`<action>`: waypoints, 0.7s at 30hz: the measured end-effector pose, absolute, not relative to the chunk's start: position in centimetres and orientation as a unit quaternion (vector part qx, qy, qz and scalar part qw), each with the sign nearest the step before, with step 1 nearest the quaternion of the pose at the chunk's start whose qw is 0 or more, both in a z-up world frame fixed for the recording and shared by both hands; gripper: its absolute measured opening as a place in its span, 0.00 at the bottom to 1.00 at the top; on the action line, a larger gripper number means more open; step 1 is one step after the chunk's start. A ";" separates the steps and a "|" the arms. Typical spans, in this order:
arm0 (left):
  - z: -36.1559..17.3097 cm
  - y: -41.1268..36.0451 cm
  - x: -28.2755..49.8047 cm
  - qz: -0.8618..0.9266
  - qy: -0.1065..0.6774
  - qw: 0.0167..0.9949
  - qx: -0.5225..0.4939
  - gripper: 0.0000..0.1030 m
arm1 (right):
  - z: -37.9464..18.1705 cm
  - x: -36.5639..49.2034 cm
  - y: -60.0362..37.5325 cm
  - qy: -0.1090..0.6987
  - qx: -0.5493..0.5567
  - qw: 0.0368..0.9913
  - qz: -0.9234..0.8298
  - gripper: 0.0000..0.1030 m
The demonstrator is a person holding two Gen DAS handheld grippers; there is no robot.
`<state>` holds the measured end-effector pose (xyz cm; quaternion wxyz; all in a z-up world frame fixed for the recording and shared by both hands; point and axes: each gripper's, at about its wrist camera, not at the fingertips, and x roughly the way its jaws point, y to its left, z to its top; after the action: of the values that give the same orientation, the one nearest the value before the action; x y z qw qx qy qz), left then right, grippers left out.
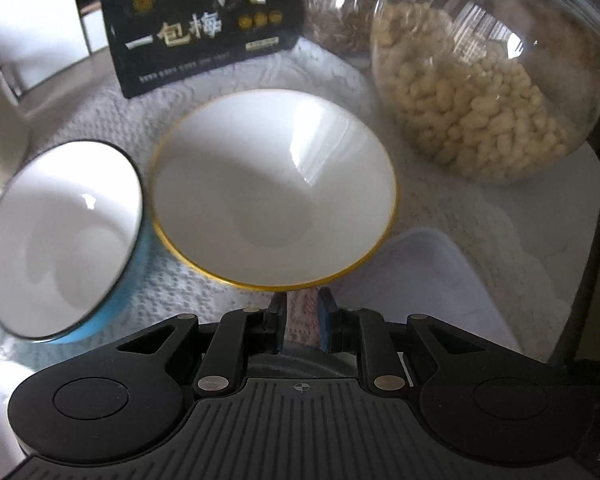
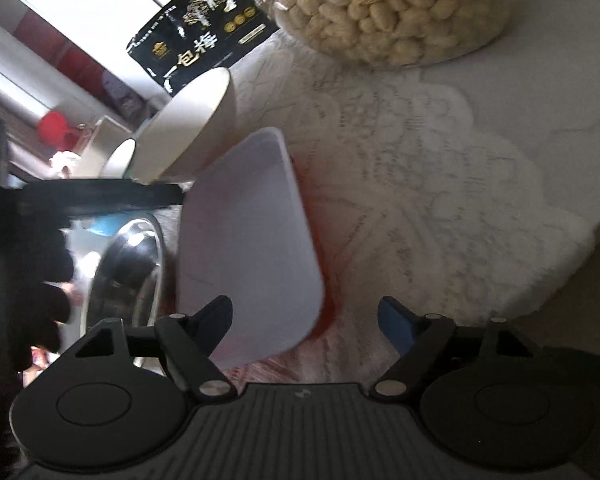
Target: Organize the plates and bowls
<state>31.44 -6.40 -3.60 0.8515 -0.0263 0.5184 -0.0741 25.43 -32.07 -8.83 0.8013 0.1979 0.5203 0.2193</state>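
Bowls sit side by side in the left wrist view: a white bowl with a yellow rim stands upright at the centre of the lace tablecloth, and a blue bowl with a dark rim is just to its left, tilted, their rims close together. Behind them stand a black printed box and a clear jar of peanuts at far right. The left gripper is just short of the yellow-rimmed bowl, its jaws a narrow gap apart with only cloth showing between them. A white rectangular dish lies near right.

From the right wrist, that white rectangular dish lies left of centre, a steel bowl beside it further left. The right gripper stands wide apart, its left finger over the dish's near corner, holding nothing.
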 end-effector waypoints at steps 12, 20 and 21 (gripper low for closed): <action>-5.4 -11.3 35.2 -0.174 0.532 0.817 -0.136 0.20 | -7.1 29.0 -35.1 0.482 0.229 0.817 0.218 0.78; -4.6 -11.9 33.7 -0.144 0.553 0.818 -0.065 0.20 | -8.5 29.4 -35.3 0.520 0.215 0.799 0.214 0.68; -4.9 -11.9 33.7 -0.150 0.560 0.812 -0.076 0.20 | -8.6 29.6 -35.2 0.522 0.222 0.793 0.223 0.66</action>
<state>33.65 -11.91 -4.87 0.8115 -0.0763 0.5596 -0.1498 29.60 -35.16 -8.57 0.7929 0.2224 0.5219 0.2226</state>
